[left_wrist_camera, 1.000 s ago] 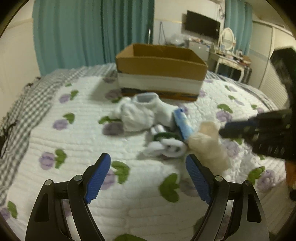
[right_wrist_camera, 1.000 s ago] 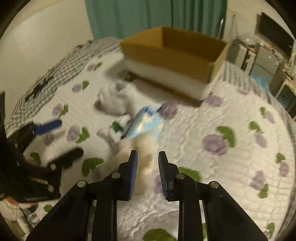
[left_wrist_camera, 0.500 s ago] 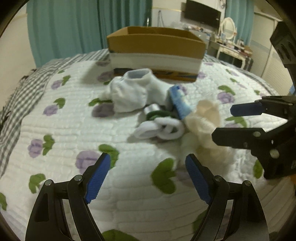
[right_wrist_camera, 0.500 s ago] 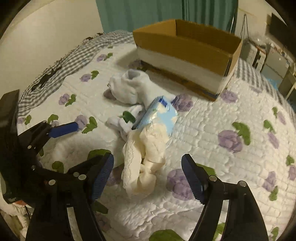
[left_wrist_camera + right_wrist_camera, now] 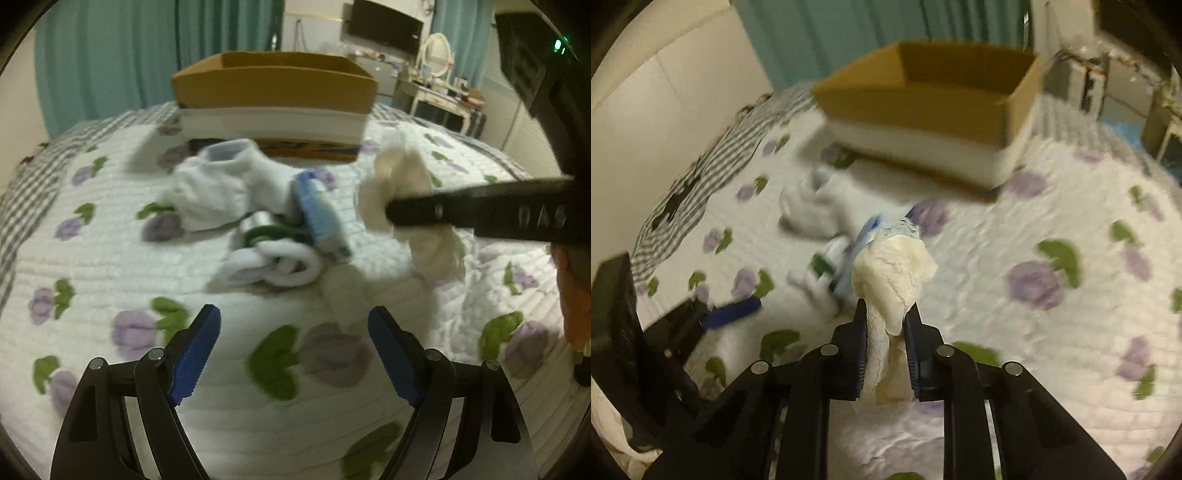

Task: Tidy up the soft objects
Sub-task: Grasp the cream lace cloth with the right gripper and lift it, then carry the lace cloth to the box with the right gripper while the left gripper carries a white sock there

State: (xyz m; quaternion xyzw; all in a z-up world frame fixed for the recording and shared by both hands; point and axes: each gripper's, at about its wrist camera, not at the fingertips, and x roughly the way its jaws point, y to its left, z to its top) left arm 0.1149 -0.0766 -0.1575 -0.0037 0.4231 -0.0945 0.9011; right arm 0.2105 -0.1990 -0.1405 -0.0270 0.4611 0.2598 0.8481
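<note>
1. A white quilted bedspread [image 5: 258,424] with purple flowers and green leaves lies under and ahead of the claw.
2. A grey checked blanket [image 5: 701,177] covers the bed's far left edge.
3. Teal curtains [image 5: 110,66] hang far ahead, to the left.
4. A dark television [image 5: 386,26] hangs on the wall ahead, to the right.
5. A white dressing table with an oval mirror [image 5: 437,55] stands far right.

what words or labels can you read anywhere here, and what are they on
"DAS" on the black arm of the right tongs, cut off at the frame edge, so the word may run on.
Print on the blue packet: too blurred to read.
Yellow and blue strip at the bottom of the cardboard box: blurred, unreadable.
Nothing legible on the socks.
</note>
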